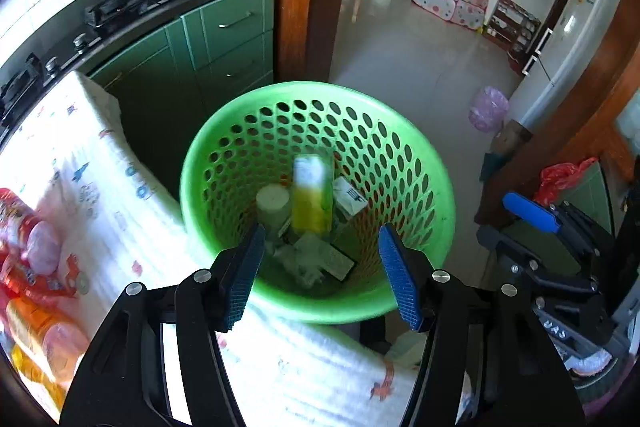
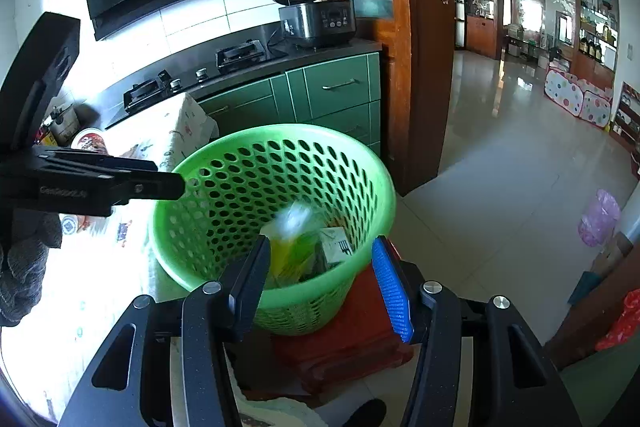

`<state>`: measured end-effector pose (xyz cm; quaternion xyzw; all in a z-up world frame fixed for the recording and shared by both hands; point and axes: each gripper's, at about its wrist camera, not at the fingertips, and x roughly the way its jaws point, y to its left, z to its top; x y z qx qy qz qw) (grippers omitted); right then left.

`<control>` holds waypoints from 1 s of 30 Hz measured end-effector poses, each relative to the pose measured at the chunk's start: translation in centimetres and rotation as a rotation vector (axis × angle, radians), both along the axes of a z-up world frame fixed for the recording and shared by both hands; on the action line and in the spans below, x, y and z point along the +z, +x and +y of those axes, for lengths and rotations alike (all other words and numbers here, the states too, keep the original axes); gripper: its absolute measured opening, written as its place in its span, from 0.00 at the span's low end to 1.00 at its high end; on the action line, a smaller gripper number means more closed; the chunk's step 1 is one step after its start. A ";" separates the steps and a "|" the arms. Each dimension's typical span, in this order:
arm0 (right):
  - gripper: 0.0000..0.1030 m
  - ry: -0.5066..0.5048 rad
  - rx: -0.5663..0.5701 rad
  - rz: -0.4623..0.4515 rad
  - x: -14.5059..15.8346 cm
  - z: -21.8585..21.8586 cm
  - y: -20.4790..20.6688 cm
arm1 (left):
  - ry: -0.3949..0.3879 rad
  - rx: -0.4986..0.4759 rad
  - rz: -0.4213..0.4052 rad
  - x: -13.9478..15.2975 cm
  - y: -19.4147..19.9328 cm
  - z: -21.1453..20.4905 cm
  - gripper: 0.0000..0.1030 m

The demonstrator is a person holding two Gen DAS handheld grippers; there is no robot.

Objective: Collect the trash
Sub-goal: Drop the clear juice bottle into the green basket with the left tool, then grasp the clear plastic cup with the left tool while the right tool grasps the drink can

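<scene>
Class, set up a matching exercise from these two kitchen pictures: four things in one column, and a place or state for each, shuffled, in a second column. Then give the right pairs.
Things
1. yellow carton
2. green basket
3. rice cooker
4. left gripper

Places or states
A. lid raised, on the dark counter
B. standing on a red stool
C. open, holding nothing
D. blurred, inside the basket among other trash

Pairs: 1-D, 2-B, 3-A, 4-C
</scene>
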<state>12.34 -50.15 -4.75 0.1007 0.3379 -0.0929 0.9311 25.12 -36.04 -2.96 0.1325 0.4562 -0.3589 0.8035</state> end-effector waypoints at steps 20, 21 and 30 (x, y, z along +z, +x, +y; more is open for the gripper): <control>0.54 0.025 0.234 -0.037 2.2 11.1 2.7 | 0.013 0.307 -0.113 3.2 -3.4 19.1 0.58; 0.54 0.024 0.245 -0.037 2.4 11.7 2.9 | 0.013 0.321 -0.115 3.2 -3.4 20.0 0.58; 0.54 0.016 0.353 -0.033 3.4 17.0 5.6 | 0.024 0.460 -0.096 2.4 -2.5 28.2 0.58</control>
